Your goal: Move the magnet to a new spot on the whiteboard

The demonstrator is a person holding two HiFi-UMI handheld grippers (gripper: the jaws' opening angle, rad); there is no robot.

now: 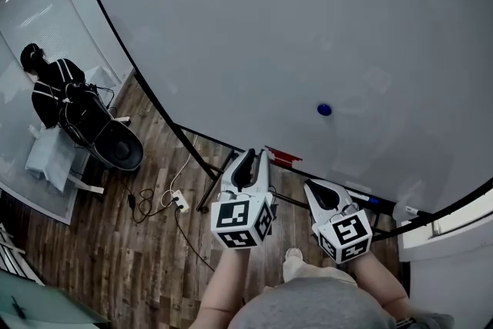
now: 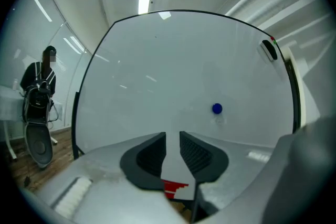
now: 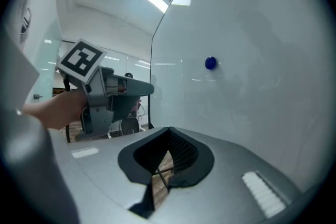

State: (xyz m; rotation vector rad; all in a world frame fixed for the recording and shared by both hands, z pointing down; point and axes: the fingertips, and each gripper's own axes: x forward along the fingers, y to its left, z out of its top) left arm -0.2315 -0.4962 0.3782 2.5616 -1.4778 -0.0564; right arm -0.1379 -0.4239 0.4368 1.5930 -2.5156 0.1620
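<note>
One whiteboard [image 1: 269, 27] fills most of my head view, bare apart from the thing I am after.

Two tools sit low in that view, both well short of the board face. The left hand-held gripper [image 1: 258, 155] is at 6 o'clock. In its own view the jaws stand a narrow gap apart with nothing between the pads [image 2: 195, 150]; through the gap I see only board and a red item [image 2: 175, 187] beyond. The right hand-held gripper [image 1: 312, 185] is at 5 o'clock. Its own view shows the tips closed together and empty.

The magnet [image 1: 324, 109] is a small blue round button stuck flat on the board's lower right. It lies at 2 o'clock from the left jaws and about 12 o'clock from the right ones, apart from both. I pick it out again in the left gripper view [image 2: 217, 108] and in the right gripper view [image 3: 210, 63].

I judge it light and rigid, with a smooth and probably slick cap, held on only by its own pull. I would take it by the rim, pads on opposite sides. It gives little to bite on, so a squeeze off centre could squirt it out sideways. Tilting or sliding it should free it more easily than a straight pull. The left gap looks about right for it; the right jaws would have to open first.
</note>
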